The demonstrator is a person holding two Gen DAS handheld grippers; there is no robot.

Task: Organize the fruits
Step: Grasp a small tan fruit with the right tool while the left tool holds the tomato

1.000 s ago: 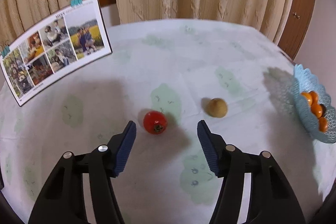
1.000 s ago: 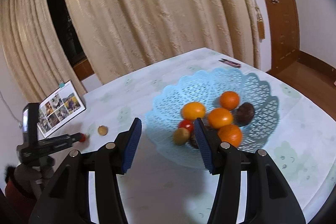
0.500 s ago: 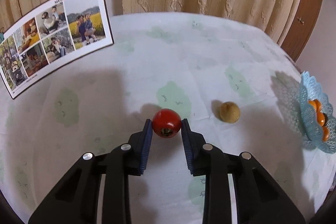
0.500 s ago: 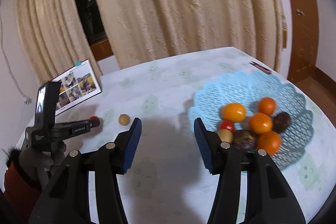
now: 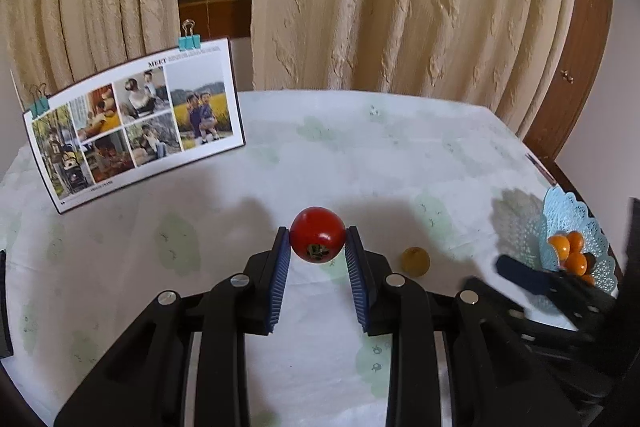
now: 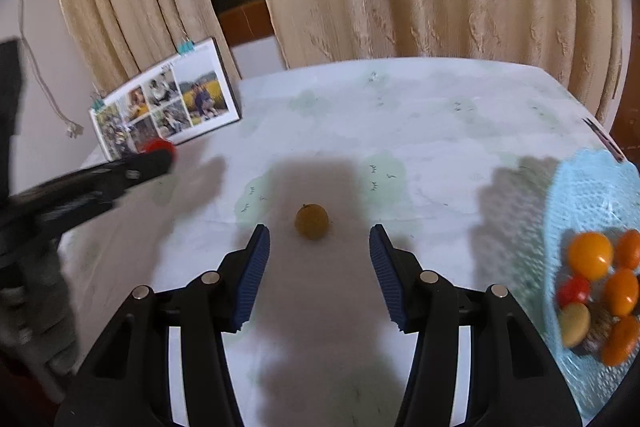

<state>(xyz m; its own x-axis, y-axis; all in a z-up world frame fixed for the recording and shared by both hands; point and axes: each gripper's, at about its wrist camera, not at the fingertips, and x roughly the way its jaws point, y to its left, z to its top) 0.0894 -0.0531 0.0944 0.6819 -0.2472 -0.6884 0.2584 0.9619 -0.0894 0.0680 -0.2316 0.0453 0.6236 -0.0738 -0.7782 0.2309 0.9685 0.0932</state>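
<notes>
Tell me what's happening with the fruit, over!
Left gripper shut on red fruit, lifted off table. Right gripper open, lined up on brown fruit. Blue basket unobstructed.

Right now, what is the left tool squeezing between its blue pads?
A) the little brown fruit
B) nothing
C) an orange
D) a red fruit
D: in the left wrist view the left tool has its blue pads pressed on both sides of the red fruit, which is off the tablecloth, while the little brown fruit sits loose on the table.
</notes>
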